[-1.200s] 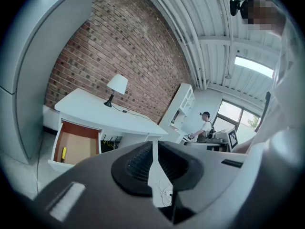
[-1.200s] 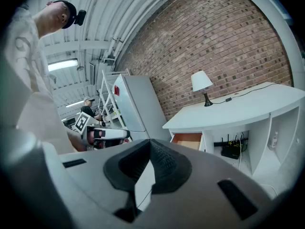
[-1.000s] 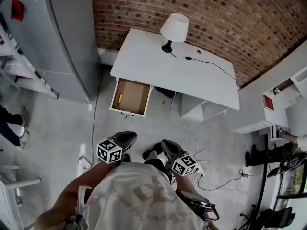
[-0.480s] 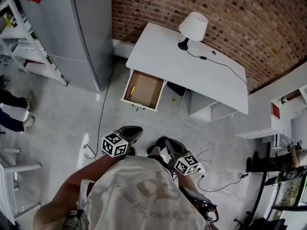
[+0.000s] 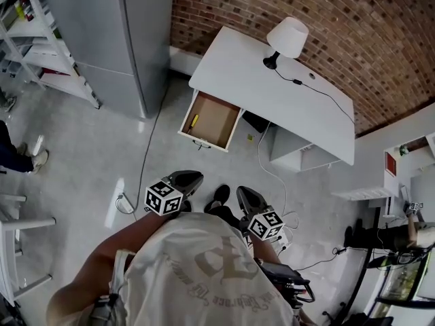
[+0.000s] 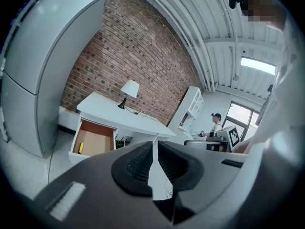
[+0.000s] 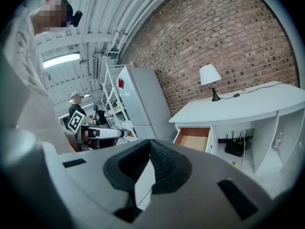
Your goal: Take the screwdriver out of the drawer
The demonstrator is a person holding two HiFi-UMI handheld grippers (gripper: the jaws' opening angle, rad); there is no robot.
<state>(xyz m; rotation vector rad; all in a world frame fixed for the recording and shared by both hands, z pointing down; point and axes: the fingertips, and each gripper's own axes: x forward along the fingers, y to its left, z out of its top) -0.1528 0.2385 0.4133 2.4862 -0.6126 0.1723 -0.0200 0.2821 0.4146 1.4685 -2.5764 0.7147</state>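
Observation:
The white desk (image 5: 285, 100) stands against the brick wall with its left drawer (image 5: 219, 112) pulled open. A yellow screwdriver (image 5: 194, 120) lies along the drawer's left side; the left gripper view also shows this screwdriver (image 6: 80, 148) in the drawer (image 6: 95, 138). My left gripper (image 5: 191, 178) and right gripper (image 5: 242, 196) are held close to the body, well short of the drawer, over the floor. Both point toward the desk. The left gripper (image 6: 155, 146) is shut on nothing, and the right gripper (image 7: 149, 145) has its pads meeting, empty. The right gripper view catches the drawer (image 7: 194, 138) from its right side.
A table lamp (image 5: 287, 38) stands on the desk with its cord trailing. A grey fridge (image 5: 115, 39) and a shelf rack (image 5: 41, 46) are at the left. Cables (image 5: 272, 178) run over the floor by the desk. Another person's feet (image 5: 24, 156) show at the left edge.
In the head view the desk, drawer and fridge have slid to the right and slightly up. Both grippers keep their place near the body and stay shut.

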